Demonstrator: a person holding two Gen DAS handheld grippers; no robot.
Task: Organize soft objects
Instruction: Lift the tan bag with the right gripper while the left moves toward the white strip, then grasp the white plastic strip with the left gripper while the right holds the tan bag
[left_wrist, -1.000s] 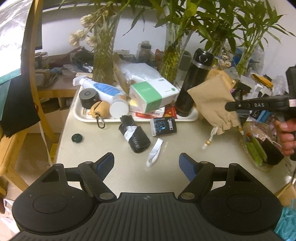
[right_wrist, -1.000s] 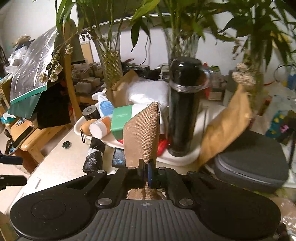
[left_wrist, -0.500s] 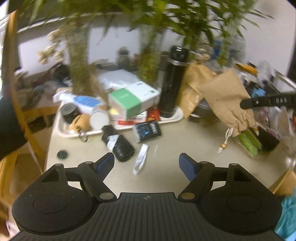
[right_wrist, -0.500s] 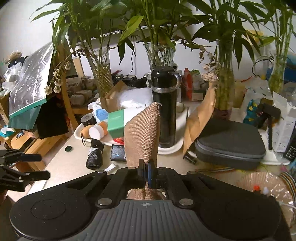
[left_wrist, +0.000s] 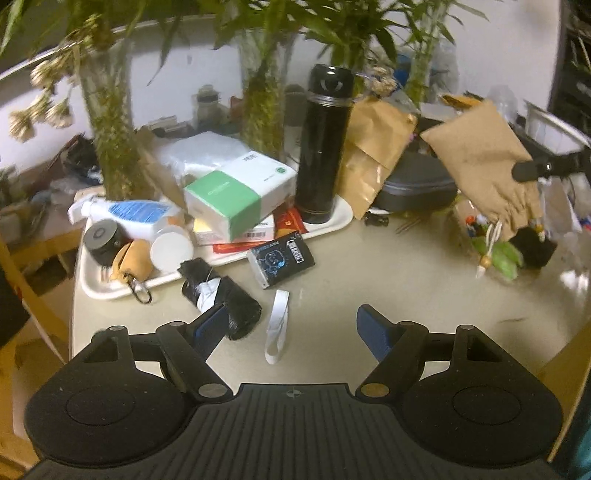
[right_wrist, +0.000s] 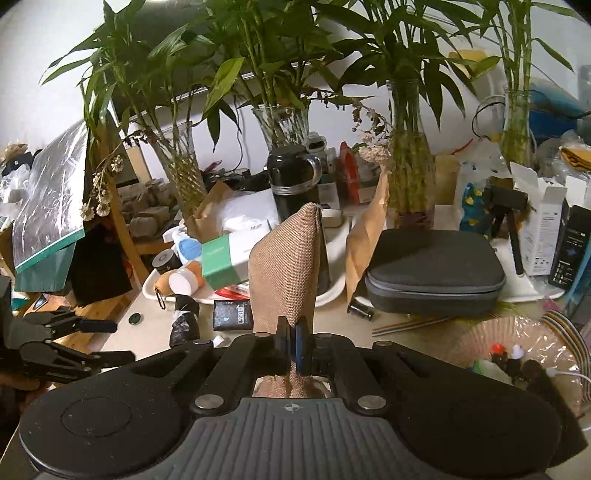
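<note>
Your right claw is gripping the limp, light tan woven drawstring pouch near its gathered neck, dangling it above the desk at right, while your left claw is hovering released.

A pale table carries a white tray at ten o'clock. Just beside the tray's near edge lie a black rolled bundle, a dark packet and a white strap. A grey zip case sits at two o'clock.
</note>
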